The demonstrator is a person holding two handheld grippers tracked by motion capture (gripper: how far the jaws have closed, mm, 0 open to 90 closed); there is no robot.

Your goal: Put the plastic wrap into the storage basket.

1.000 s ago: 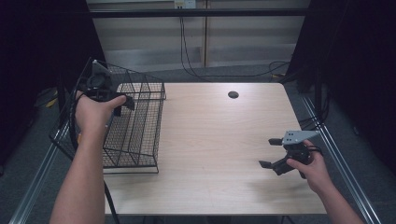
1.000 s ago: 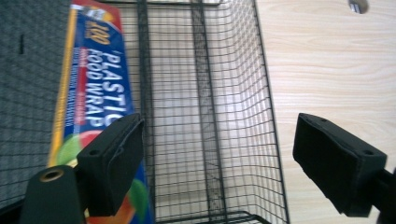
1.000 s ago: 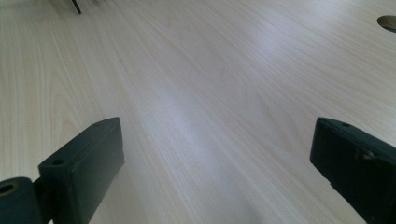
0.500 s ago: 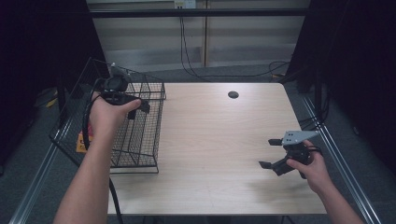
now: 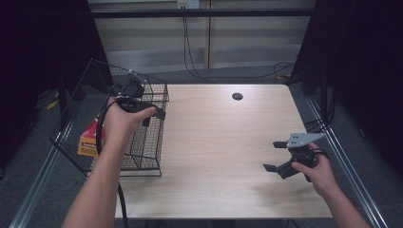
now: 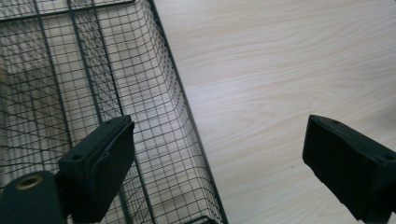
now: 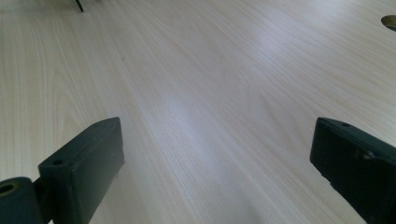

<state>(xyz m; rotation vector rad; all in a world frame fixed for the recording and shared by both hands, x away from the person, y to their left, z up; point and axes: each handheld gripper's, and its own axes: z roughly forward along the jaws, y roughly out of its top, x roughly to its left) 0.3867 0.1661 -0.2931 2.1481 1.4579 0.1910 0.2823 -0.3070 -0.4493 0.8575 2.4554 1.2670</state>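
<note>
A black wire basket [image 5: 142, 147] stands on the left end of the pale wooden table [image 5: 223, 142]. An orange and red packet [image 5: 89, 141] lies inside it at the left. My left gripper [image 5: 154, 116] hovers over the basket's right wall, and its jaws have just been opening with nothing between them. In the left gripper view the left gripper [image 6: 222, 140] is open above the basket [image 6: 70, 70] rim and bare table. My right gripper [image 5: 273, 156] rests low at the table's right, open and empty; the right gripper [image 7: 215, 140] faces bare wood.
A dark round hole [image 5: 237, 96] sits in the table near its far edge, also seen as the hole [image 7: 390, 21] in the right gripper view. Metal rails run along both table sides. Cables lie on the floor beyond the table.
My left hand has moved right, from the basket's far left corner to over its right wall. The orange packet now shows beside the forearm. The right hand has kept still.
</note>
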